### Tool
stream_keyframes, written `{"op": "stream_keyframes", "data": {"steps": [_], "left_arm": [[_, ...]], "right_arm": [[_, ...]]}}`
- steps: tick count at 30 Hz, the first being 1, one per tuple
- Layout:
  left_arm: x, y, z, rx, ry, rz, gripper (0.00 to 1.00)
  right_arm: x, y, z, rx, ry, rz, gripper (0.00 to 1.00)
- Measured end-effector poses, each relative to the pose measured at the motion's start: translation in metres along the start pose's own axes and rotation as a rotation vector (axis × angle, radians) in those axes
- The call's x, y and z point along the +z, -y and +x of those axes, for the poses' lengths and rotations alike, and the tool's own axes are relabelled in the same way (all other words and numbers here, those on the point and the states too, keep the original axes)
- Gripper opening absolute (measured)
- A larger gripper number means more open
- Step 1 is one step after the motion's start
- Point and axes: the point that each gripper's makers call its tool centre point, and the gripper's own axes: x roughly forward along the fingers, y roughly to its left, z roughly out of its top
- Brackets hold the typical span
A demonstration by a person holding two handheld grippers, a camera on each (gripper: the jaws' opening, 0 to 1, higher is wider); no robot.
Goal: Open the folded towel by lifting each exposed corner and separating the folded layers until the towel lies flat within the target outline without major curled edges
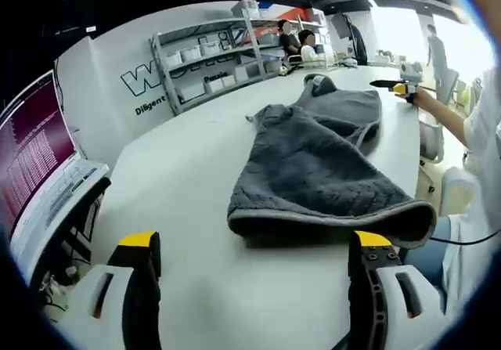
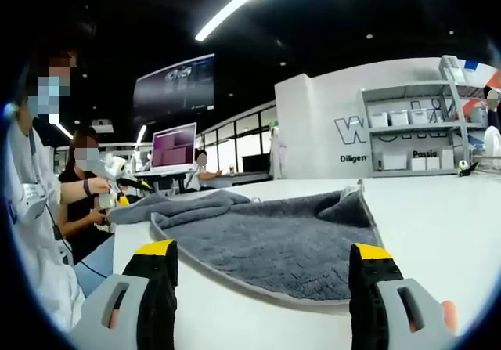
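Wide open, empty: left gripper (image 1: 254, 276) at grey towel's (image 1: 325, 170) folded edge by the table (image 1: 180, 185) side; right gripper (image 2: 262, 283) likewise. Mid-unfolding, judged; next, pinch a corner.

The shelf lettering (image 1: 149, 80) is reading too blurred for me, and the monitor (image 1: 31, 162) (far side) is running off the edge.

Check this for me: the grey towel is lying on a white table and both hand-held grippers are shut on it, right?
Not quite. The grey towel does lie on the white table, but both hand-held grippers are open and off it, as the left and right gripper views show.
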Motion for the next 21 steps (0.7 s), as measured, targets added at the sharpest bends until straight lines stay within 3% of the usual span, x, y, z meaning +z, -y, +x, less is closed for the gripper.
{"op": "stream_keyframes", "data": {"steps": [4, 8, 19, 21], "left_arm": [[0.003, -0.006, 0.009, -0.024, 0.040, -0.063, 0.96], [0.007, -0.009, 0.011, -0.043, 0.089, -0.096, 0.87], [0.003, -0.020, 0.014, -0.043, 0.133, -0.160, 0.36], [0.005, -0.018, 0.016, -0.059, 0.150, -0.173, 0.31]], "right_arm": [[-0.002, -0.001, 0.000, 0.001, -0.011, -0.006, 0.91], [-0.002, -0.002, 0.000, 0.004, -0.012, -0.008, 0.90], [0.000, 0.001, -0.002, 0.001, -0.005, -0.008, 0.89], [-0.001, 0.001, -0.002, 0.001, -0.007, -0.008, 0.88]]}}
